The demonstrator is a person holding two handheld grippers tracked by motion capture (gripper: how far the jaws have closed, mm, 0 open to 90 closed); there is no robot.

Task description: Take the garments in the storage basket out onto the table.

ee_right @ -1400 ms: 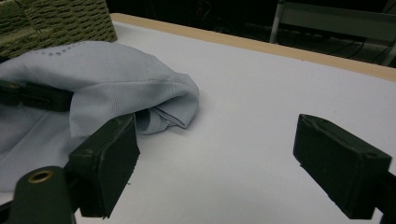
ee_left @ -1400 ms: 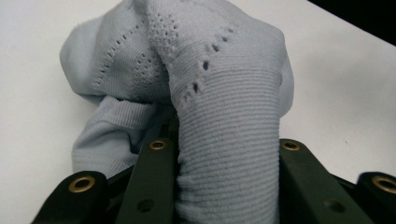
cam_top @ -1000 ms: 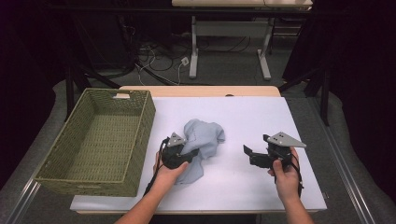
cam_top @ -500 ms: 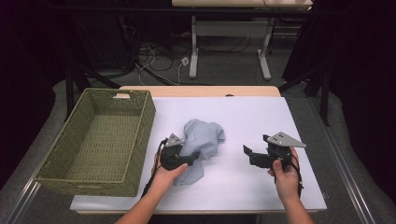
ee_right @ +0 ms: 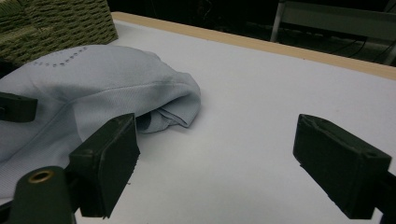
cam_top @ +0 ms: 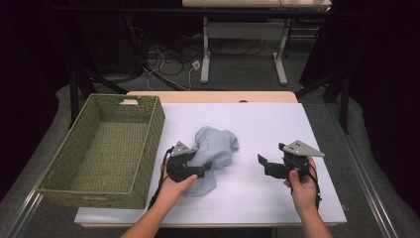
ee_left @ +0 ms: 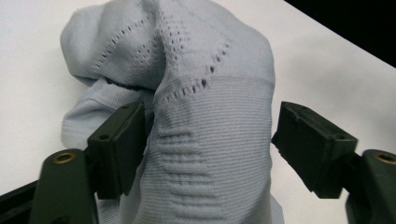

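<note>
A crumpled pale blue knit cloth [cam_top: 214, 148] lies mid-table on the white mat [cam_top: 267, 124]. My left gripper [cam_top: 202, 169] sits at the cloth's near left edge, open. In the left gripper view a raised fold of the cloth [ee_left: 210, 116] stands between its jaws: the left jaw touches the fabric and the right jaw is a little clear of it. My right gripper [cam_top: 263, 164] is held open above the mat to the right of the cloth, with nothing between its fingers. The right gripper view has the cloth [ee_right: 93, 88] ahead and to the left of that gripper [ee_right: 215, 163].
A green woven basket [cam_top: 148, 144] stands at the table's left, close beside the cloth; its corner is in the right gripper view as well [ee_right: 56, 23]. The table's wooden far edge [cam_top: 213, 96] runs behind the mat. Desk legs and cables are on the floor beyond.
The left gripper has drawn slightly toward the person and the cloth's bunched top has settled a little lower. The right gripper has stayed put.
</note>
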